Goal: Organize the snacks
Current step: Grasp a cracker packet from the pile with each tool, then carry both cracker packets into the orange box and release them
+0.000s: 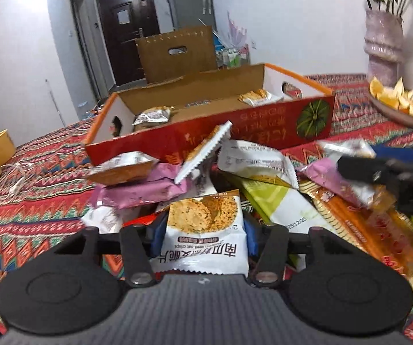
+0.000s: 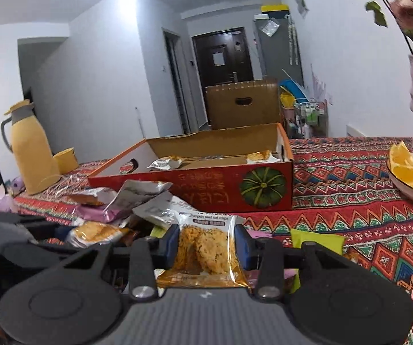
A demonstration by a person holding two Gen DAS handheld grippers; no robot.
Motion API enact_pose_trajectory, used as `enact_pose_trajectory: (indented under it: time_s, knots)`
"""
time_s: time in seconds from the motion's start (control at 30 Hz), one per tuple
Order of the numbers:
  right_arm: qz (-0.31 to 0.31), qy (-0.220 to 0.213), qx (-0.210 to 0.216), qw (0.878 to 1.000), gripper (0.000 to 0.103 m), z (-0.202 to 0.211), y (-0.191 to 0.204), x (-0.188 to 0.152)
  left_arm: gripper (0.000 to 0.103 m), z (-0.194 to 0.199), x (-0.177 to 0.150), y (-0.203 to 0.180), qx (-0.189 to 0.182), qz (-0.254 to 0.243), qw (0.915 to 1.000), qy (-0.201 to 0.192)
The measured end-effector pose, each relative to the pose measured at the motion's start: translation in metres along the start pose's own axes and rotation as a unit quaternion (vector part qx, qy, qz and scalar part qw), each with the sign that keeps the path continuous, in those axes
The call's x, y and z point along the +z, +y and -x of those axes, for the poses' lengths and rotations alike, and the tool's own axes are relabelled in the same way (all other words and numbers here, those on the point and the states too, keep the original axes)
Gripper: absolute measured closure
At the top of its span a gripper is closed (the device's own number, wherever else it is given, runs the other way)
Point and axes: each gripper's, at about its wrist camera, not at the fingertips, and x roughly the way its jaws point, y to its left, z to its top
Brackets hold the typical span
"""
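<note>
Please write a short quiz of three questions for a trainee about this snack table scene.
1. True or false: both grippers hold a snack packet.
2. How many packets lie inside the red box?
3. What sits right of the box? A) a kettle B) a bowl of orange slices C) a laptop

Key
1. True: the left gripper grips an oat crisp packet, and the right gripper grips another packet.
2. Two are visible.
3. B, the bowl.

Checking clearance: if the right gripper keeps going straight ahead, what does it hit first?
Probably the front wall of the red box. The right gripper, shut on a crisps packet, points at it; loose wrappers sit just left. Depth unclear.
</note>
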Motion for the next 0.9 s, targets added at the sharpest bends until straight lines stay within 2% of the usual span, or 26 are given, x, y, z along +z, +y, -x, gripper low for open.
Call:
enact_pose_trajectory:
  time_s: [0.1, 0.2, 0.33, 0.47, 0.5, 0.57, 0.67, 0.83, 0.9]
  knots:
    - [0.007, 0.008, 0.002, 1.0, 0.063, -0.004, 0.004, -0.003, 0.051, 0.029, -0.003, 0.007, -0.003, 0.024, 0.9996, -0.016]
    - [0.016, 0.008, 0.0, 1.0, 0.063, -0.005, 0.007, -0.004, 0.051, 0.066, -0.015, 0.021, -0.015, 0.072, 0.9969, -0.03]
    - [0.028, 0.006, -0.004, 1.0, 0.063, -0.005, 0.011, -0.007, 0.05, 0.119, -0.04, 0.038, -0.023, 0.117, 0.9917, -0.049]
    - [0.043, 0.01, 0.008, 0.999, 0.063, -0.002, 0.023, -0.009, 0.05, 0.162, -0.068, 0.05, -0.014, 0.139, 0.9886, -0.055]
    - [0.047, 0.01, -0.003, 0.999, 0.063, 0.004, 0.029, -0.008, 0.05, 0.173, -0.076, 0.054, -0.009, 0.141, 0.9883, -0.057]
    - [0.073, -0.007, -0.015, 0.997, 0.063, 0.029, 0.046, -0.008, 0.05, 0.192, -0.092, 0.061, -0.002, 0.147, 0.9871, -0.062]
    - [0.08, -0.025, 0.005, 0.997, 0.063, 0.079, 0.066, -0.015, 0.05, 0.217, -0.112, 0.069, -0.001, 0.162, 0.9843, -0.068]
    - [0.048, -0.032, 0.015, 0.998, 0.063, 0.156, 0.081, -0.052, 0.05, 0.236, -0.139, 0.062, -0.035, 0.163, 0.9841, -0.062]
    - [0.029, -0.027, -0.004, 0.999, 0.063, 0.177, 0.08, -0.072, 0.05, 0.24, -0.149, 0.056, -0.044, 0.162, 0.9842, -0.058]
